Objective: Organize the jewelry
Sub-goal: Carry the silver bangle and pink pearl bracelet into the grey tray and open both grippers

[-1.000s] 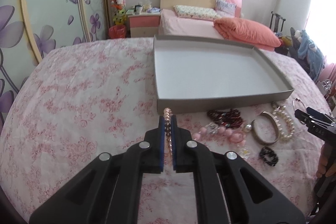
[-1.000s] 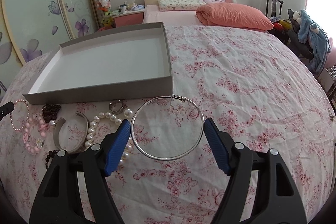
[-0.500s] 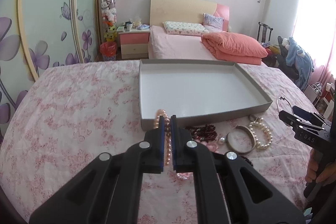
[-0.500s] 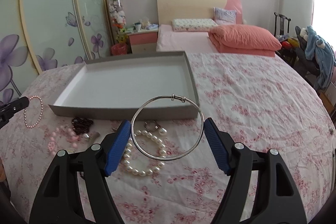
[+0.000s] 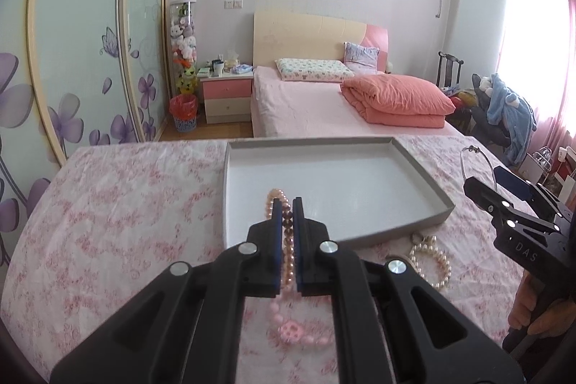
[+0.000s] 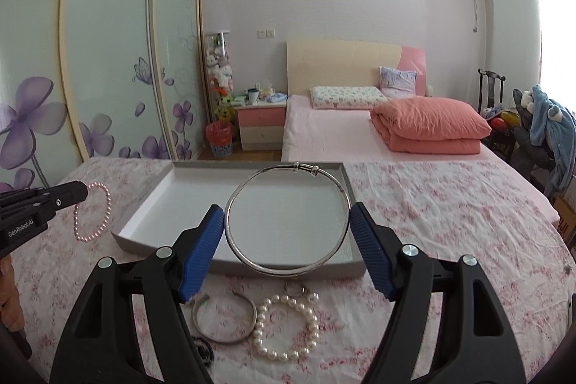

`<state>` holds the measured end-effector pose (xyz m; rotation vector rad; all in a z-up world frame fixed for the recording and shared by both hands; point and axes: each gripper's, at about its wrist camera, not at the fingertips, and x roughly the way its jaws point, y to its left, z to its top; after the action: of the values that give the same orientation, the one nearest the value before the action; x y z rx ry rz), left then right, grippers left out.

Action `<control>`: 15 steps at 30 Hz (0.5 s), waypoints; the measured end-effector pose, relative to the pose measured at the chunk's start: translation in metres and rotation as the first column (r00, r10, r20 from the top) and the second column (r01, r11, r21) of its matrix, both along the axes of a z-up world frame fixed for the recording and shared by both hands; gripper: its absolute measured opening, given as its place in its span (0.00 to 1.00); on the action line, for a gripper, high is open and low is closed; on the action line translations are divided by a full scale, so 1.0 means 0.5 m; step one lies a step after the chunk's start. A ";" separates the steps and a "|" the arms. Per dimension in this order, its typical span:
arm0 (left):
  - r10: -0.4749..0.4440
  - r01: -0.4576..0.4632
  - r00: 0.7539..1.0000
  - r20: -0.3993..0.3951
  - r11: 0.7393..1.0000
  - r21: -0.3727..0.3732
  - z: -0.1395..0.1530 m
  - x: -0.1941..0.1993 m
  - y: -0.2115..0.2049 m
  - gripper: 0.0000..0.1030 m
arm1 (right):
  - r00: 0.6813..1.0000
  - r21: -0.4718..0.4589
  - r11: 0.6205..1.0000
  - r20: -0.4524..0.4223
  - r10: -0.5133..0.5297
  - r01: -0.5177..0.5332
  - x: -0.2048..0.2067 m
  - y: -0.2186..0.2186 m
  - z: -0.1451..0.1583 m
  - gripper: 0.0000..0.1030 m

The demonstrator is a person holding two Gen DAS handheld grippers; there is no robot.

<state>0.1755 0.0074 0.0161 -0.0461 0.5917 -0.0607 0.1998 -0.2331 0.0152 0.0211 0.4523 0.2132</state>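
Observation:
My left gripper [image 5: 287, 204] is shut on a pink bead bracelet [image 5: 287, 249], held in the air in front of the near edge of the shallow grey tray [image 5: 421, 168]. From the right wrist view that bracelet [image 6: 93, 213] dangles from the left gripper [image 6: 81, 193] left of the tray [image 6: 144, 215]. My right gripper [image 6: 287, 220] is shut on a large silver bangle [image 6: 288, 218], its blue pads pressing the ring's two sides, above the tray's near wall. The tray is empty.
On the pink floral cloth below lie a white pearl bracelet [image 6: 286, 326], a silver cuff [image 6: 225, 319], a small ring [image 6: 293, 290] and a dark bead piece [image 6: 203, 349]. A pale pink bead bracelet [image 5: 293, 330] lies under my left gripper. A bed [image 5: 324, 103] stands beyond.
Both grippers have risen off the cloth with their pieces, the views tilting up toward the tray and room. The grips are unchanged.

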 end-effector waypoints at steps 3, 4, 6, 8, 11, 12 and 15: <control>0.007 -0.007 1.000 0.021 1.000 0.009 0.016 0.027 -0.011 0.06 | 1.000 0.018 1.000 0.027 -0.010 0.010 0.016 0.000 0.014 0.70; 0.009 -0.009 1.000 0.026 1.000 0.010 0.021 0.035 -0.015 0.06 | 0.999 0.022 1.000 0.032 -0.012 0.011 0.020 0.001 0.016 0.70; 0.017 -0.018 0.999 0.034 1.000 0.015 0.027 0.054 -0.018 0.06 | 0.999 0.031 0.999 0.044 -0.014 0.013 0.038 0.003 0.024 0.70; 0.027 -0.028 0.999 0.040 1.000 0.013 0.031 0.078 -0.020 0.06 | 0.999 0.036 0.999 0.048 -0.014 0.012 0.055 0.006 0.025 0.70; 0.032 -0.031 0.999 0.037 1.000 -0.002 0.028 0.116 -0.021 0.06 | 0.999 0.043 0.999 0.038 -0.012 0.010 0.088 0.015 0.022 0.70; 0.032 -0.032 0.999 0.034 0.999 -0.004 0.026 0.127 -0.021 0.06 | 0.999 0.046 0.999 0.030 -0.011 0.009 0.101 0.018 0.019 0.70; 0.034 -0.034 0.999 0.015 0.999 -0.010 0.011 0.172 -0.022 0.06 | 1.000 0.057 0.998 -0.009 -0.004 0.004 0.149 0.024 0.004 0.70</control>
<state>0.2616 -0.0036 0.0216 -0.0649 0.5754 -0.0311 0.2744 -0.2210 0.0172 0.0792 0.4546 0.2221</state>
